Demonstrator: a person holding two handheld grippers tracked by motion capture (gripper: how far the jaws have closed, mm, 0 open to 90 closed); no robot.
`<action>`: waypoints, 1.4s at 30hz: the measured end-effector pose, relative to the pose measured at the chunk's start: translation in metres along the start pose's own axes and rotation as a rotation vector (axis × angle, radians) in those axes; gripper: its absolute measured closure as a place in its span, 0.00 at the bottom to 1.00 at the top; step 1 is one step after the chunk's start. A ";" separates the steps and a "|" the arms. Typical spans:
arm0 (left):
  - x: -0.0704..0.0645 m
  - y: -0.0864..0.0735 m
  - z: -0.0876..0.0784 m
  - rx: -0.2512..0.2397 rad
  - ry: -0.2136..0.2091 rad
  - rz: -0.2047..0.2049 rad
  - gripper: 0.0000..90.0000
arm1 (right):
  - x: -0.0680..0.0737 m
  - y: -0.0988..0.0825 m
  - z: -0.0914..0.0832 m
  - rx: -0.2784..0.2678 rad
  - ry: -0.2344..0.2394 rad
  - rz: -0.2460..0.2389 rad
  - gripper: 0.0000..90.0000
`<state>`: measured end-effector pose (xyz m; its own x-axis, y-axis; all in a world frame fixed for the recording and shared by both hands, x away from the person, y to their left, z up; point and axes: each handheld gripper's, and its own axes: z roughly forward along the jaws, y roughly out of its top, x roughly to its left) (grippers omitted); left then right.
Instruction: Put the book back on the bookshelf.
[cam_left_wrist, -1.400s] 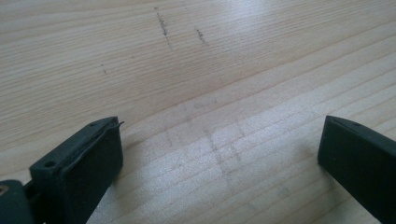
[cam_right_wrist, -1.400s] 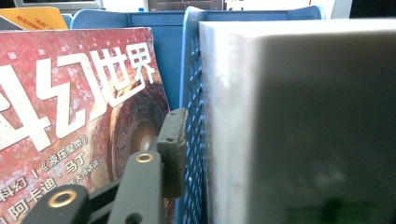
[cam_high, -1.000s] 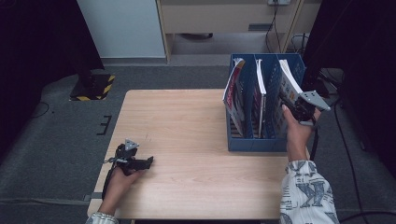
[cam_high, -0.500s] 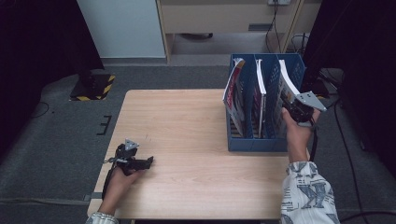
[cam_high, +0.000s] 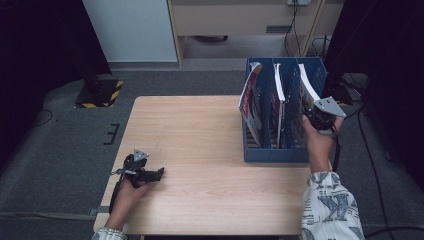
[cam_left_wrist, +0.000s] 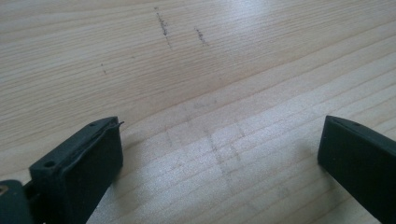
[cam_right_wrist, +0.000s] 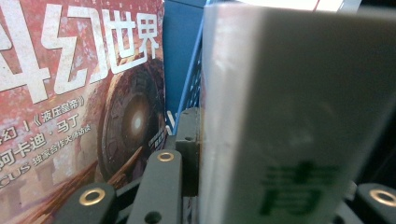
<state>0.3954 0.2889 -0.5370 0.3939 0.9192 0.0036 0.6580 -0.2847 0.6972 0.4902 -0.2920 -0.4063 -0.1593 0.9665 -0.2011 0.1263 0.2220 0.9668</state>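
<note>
Right gripper bites a book in the blue file rack

High view: right gripper (cam_high: 317, 114) at the blue file rack (cam_high: 272, 154), rightmost slot; left gripper (cam_high: 142, 172) well away on the counter (cam_high: 200, 130). Left gripper view: fingers wide apart, empty. Right gripper view: fingers pinch the white book (cam_right_wrist: 289, 116), stiff, likely slick; hold near the spine.

- The white book (cam_right_wrist: 289, 121) is blurred up close, hiding the right tongs' far side.
- The red magazine (cam_right_wrist: 70, 107) is cut off by the frame's left edge.

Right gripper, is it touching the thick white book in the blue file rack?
Touching. In the right gripper view, the right gripper has a black jaw pressed flat against the white book on one side.
</note>
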 end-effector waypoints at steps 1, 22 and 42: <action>0.000 0.000 0.000 0.000 0.000 0.000 0.00 | 0.000 0.000 0.000 -0.002 0.002 0.008 0.81; 0.000 0.000 0.000 0.000 0.000 0.000 0.00 | -0.008 -0.005 -0.010 -0.011 0.079 0.242 0.35; 0.000 0.000 0.000 0.000 0.000 0.000 0.00 | -0.005 -0.014 -0.026 0.002 0.098 0.274 0.26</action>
<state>0.3954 0.2888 -0.5370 0.3939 0.9192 0.0036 0.6581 -0.2847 0.6971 0.4633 -0.3032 -0.4146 -0.2131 0.9734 0.0842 0.1796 -0.0457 0.9827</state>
